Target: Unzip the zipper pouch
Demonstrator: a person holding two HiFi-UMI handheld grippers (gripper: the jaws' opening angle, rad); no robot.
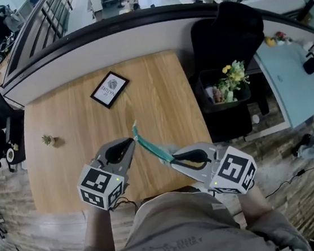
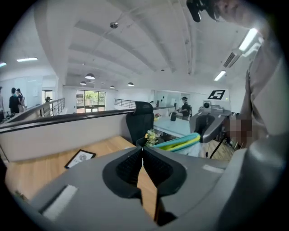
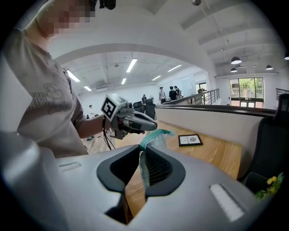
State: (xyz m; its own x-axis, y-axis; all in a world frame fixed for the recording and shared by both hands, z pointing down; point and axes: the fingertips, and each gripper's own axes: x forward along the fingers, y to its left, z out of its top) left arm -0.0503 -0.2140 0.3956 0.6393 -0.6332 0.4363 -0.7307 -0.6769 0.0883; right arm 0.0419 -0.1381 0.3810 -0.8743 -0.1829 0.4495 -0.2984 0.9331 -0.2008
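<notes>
The zipper pouch (image 1: 151, 146) is a flat teal pouch with a yellow-green edge. My right gripper (image 1: 172, 159) is shut on its near end and holds it above the wooden table (image 1: 159, 93). In the right gripper view the pouch (image 3: 151, 137) rises from between the pads and flops over at its top. My left gripper (image 1: 132, 142) is just left of the pouch's free end, jaws shut, with nothing visible between them. The left gripper view shows its jaws (image 2: 142, 149) pressed together, with the pouch (image 2: 180, 141) off to the right in the other gripper.
A framed picture (image 1: 109, 89) lies at the table's far side, and a small plant (image 1: 47, 140) sits near its left edge. To the right of the table stand a black office chair (image 1: 226, 45) and a basket of yellow flowers (image 1: 231, 76).
</notes>
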